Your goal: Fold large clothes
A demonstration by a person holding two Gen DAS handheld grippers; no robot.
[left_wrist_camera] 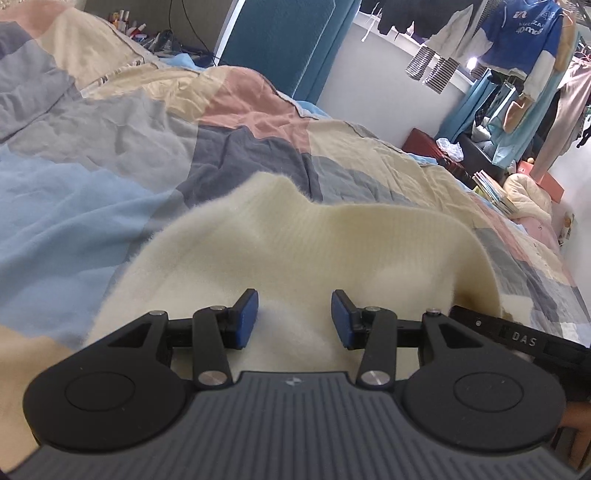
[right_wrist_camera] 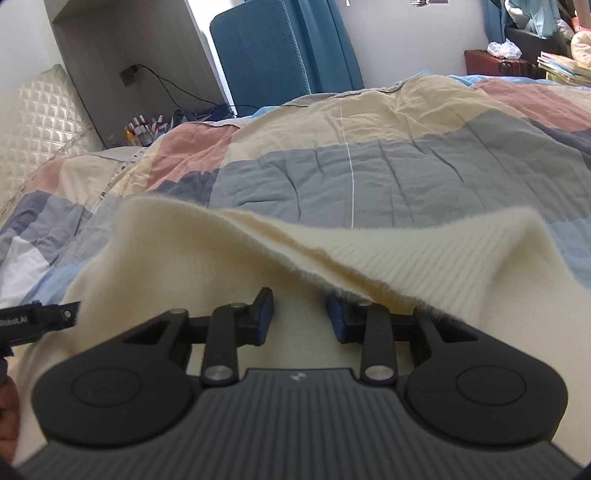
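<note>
left gripper (left_wrist_camera: pixel 294 319) fingers wide apart, empty, over the cream sweater (left_wrist_camera: pixel 295 240) on the patchwork quilt (left_wrist_camera: pixel 110 147); right gripper (right_wrist_camera: pixel 300 319) likewise gapes empty, its casing reading "das".

Black gripper body at the right edge, left wrist view (left_wrist_camera: pixel 524 341): white letters "DAS".
Black gripper body at the left edge, right wrist view (right_wrist_camera: pixel 37 319): white letters "Robot.AI", the start cut off by the frame.
Blue and white hanging sweatshirt (left_wrist_camera: pixel 524 29): white lettering, only a stray "n" and "A" clear; the rest too blurred to read.
</note>
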